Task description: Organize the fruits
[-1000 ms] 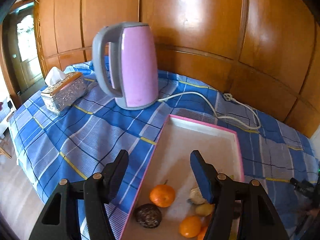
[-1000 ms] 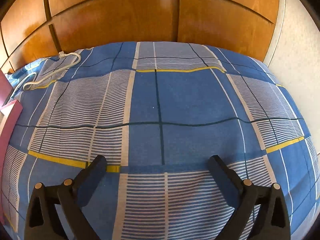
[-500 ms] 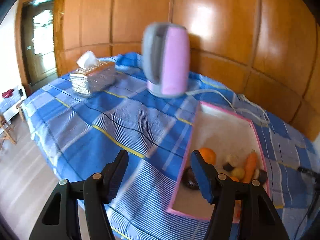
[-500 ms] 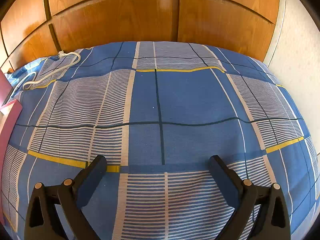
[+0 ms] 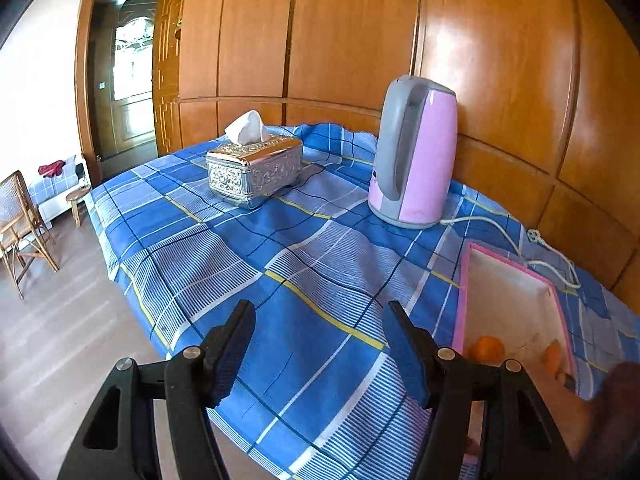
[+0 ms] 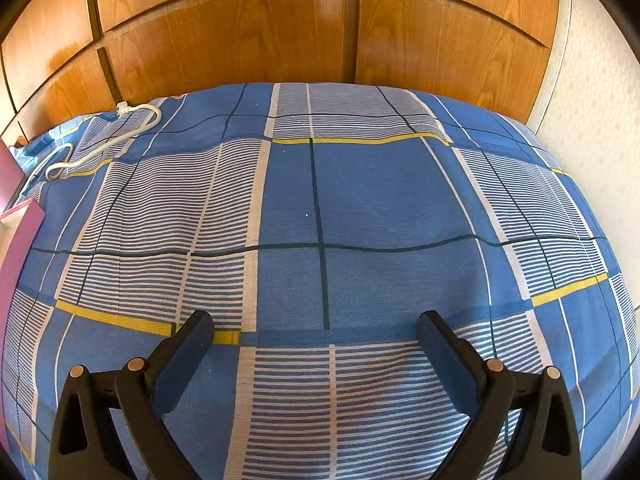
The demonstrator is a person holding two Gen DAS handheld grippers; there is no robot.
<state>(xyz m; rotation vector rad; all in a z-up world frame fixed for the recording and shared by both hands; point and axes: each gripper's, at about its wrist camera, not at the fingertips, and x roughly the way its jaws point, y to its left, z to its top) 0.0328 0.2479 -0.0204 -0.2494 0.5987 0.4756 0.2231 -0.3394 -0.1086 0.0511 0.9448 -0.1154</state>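
A pink-rimmed white tray (image 5: 463, 300) lies on the blue checked cloth at the lower right of the left wrist view. An orange (image 5: 486, 348) rests in it, with a second orange piece of fruit (image 5: 551, 358) near its right rim; the rest is hidden behind my gripper. My left gripper (image 5: 320, 344) hangs open over bare cloth to the left of the tray, nothing between its fingers. In the right wrist view my right gripper (image 6: 314, 354) stands open above the cloth, empty, with only the tray's pink edge (image 6: 18, 248) at the far left.
A pink and grey kettle (image 5: 414, 156) stands behind the tray, its white cord (image 5: 520, 252) trailing along the wooden wall. A silver tissue box (image 5: 254, 168) sits further left. The table's near edge drops to the floor, where a wicker chair (image 5: 20, 220) stands.
The left gripper has swung left, off the tray and out over the bare cloth; the fruit now shows only at the lower right. The right gripper has not moved.
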